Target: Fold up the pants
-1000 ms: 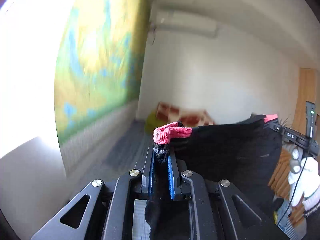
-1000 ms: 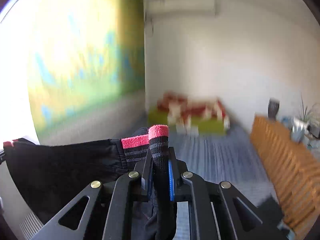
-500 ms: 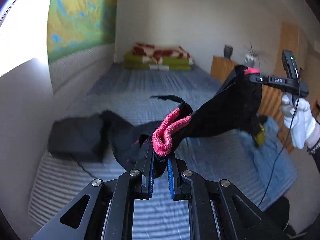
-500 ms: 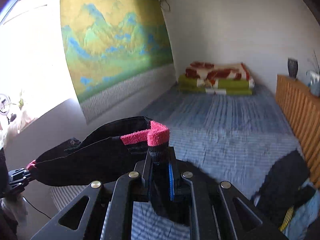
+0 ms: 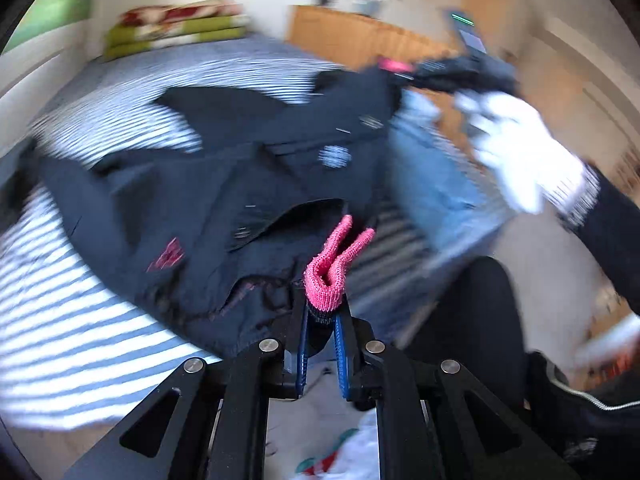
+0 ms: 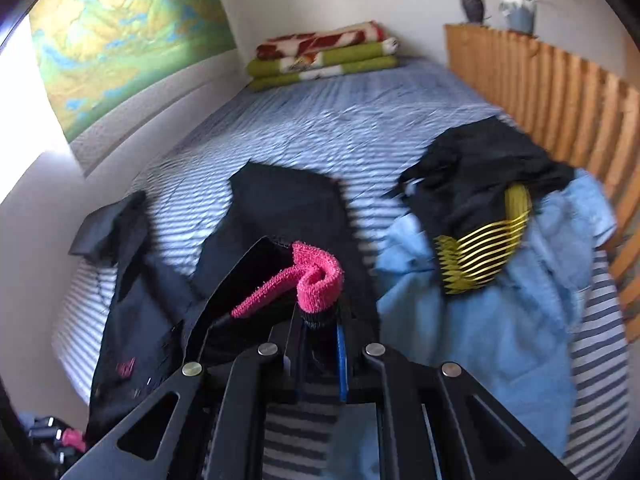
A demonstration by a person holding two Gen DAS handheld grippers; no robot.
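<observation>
Black pants [image 5: 208, 184] with a pink waistband lie spread over the striped bed [image 5: 72, 336], legs reaching away from me. My left gripper [image 5: 322, 316] is shut on a folded bit of the pink waistband [image 5: 334, 264]. In the same view the right gripper [image 5: 448, 70], held by a white-gloved hand [image 5: 520, 160], pinches the waistband's other end. From the right wrist, the right gripper [image 6: 320, 320] is shut on the pink waistband [image 6: 316, 280], and the pants [image 6: 280, 208] drape down onto the bed [image 6: 360, 120].
A light blue garment [image 6: 500, 320] with a black and yellow-striped piece [image 6: 480, 208] on top lies to the right on the bed. Folded blankets [image 6: 324, 56] sit at the far end. A wooden slatted board [image 6: 560, 92] runs along the right side. A small black item [image 6: 108, 224] lies at left.
Both grippers swung down from head height toward the bed. The pants, held stretched in the air before, now lie spread on the striped cover. The left view is blurred from motion.
</observation>
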